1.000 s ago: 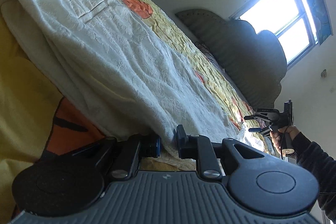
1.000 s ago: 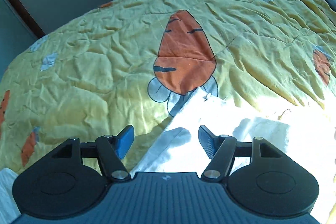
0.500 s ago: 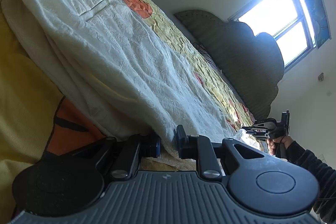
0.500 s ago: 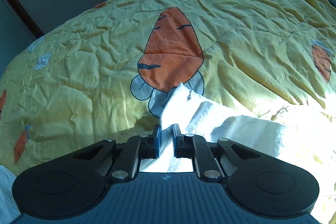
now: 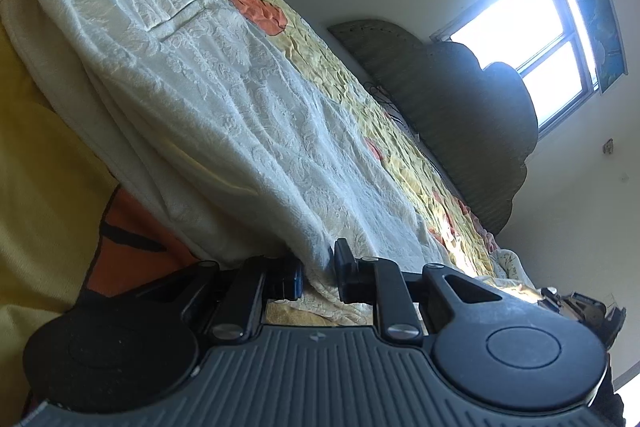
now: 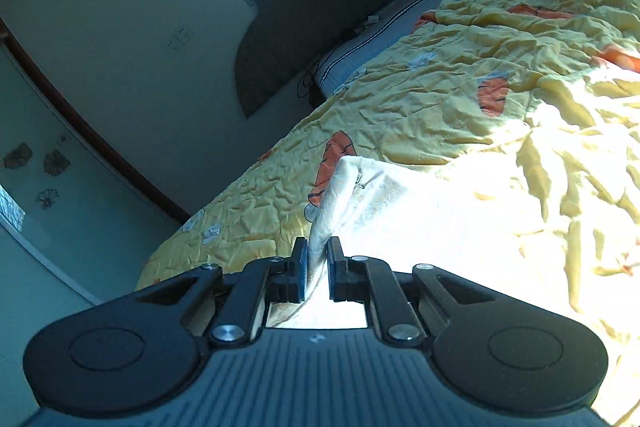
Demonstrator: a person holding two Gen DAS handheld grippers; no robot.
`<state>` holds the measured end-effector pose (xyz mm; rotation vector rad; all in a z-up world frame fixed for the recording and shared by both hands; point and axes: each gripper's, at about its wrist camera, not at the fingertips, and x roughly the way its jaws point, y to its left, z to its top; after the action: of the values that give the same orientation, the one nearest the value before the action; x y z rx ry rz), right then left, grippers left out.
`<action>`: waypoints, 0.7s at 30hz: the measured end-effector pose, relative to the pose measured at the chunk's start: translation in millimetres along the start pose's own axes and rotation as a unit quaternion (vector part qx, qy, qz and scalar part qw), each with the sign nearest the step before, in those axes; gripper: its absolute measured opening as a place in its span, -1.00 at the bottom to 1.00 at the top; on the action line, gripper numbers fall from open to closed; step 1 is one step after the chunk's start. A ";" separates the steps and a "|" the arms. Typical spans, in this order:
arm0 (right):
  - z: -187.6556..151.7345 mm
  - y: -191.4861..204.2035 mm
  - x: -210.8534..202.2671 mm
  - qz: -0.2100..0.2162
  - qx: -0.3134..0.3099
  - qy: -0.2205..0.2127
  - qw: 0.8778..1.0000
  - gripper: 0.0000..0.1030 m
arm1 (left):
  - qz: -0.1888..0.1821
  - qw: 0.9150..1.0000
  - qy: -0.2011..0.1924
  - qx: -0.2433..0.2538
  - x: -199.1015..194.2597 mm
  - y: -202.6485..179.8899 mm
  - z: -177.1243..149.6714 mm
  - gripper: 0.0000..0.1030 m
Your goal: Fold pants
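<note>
Both grippers seemingly clamp the pants (image 5: 224, 115).

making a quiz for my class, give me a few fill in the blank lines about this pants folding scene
1. Both grippers are shut on the white ____.
2. The pants lie on a yellow quilt printed with orange ____.
3. In the left wrist view, daylight comes in through a ____ on the far wall.
4. The right gripper pinches a fold of ____ cloth; the left gripper does the same.

Missing words: pants; carrots; window; white
</note>
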<state>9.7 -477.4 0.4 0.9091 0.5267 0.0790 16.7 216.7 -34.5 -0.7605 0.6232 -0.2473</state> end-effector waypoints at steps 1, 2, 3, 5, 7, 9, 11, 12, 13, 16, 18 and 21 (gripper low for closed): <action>-6.0 -9.2 -7.5 -0.003 0.012 -0.003 1.000 -0.83 | -0.002 1.000 0.000 0.001 0.3 -0.1 0.2 -0.45; -14.1 -21.1 -14.5 -0.008 0.025 -0.004 1.000 -0.83 | -0.002 1.000 0.000 0.003 0.8 -0.5 0.3 -0.45; -22.8 -36.2 -18.2 -0.014 0.039 0.001 0.999 -0.82 | -0.003 1.000 0.000 0.004 1.2 -0.7 0.4 -0.45; -34.6 -57.4 -19.0 -0.033 0.066 0.008 0.997 -0.76 | -0.004 1.000 -0.001 0.007 2.1 -2.0 0.2 -0.46; -43.1 -77.2 -18.2 -0.030 0.109 0.004 0.994 -0.68 | -0.005 1.000 -0.001 0.009 3.0 -2.4 0.2 -0.44; -46.9 -88.3 -17.7 -0.009 0.148 -0.012 0.989 -0.65 | -0.006 1.000 0.000 0.010 3.5 -2.1 0.0 -0.44; -48.5 -92.2 -14.7 0.005 0.168 -0.019 0.986 -0.41 | -0.006 1.000 0.000 0.010 3.5 -1.6 -0.1 -0.44; -47.7 -90.6 -12.5 0.001 0.165 -0.019 0.986 -0.17 | -0.006 1.000 0.000 0.010 3.6 -1.6 0.0 -0.44; -46.3 -87.4 -10.0 -0.009 0.155 -0.016 0.988 0.13 | -0.005 1.000 0.000 0.010 3.5 -1.3 0.3 -0.44; -45.4 -78.7 -3.3 -0.015 0.132 -0.017 0.991 0.21 | 0.005 1.000 0.003 0.010 3.7 -4.7 1.9 -0.43; -45.6 -77.8 0.3 -0.019 0.126 -0.006 0.992 -0.34 | 0.026 1.000 0.003 0.005 3.1 -12.4 3.6 -0.43; -37.9 -70.9 5.7 -0.030 0.104 0.012 0.994 -0.90 | 0.071 0.996 -0.009 0.046 2.7 -34.9 6.8 -0.69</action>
<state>-13.9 -492.1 -75.4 1.0965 0.5922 -0.0197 23.3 194.8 -7.2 -0.6273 0.6422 -0.1381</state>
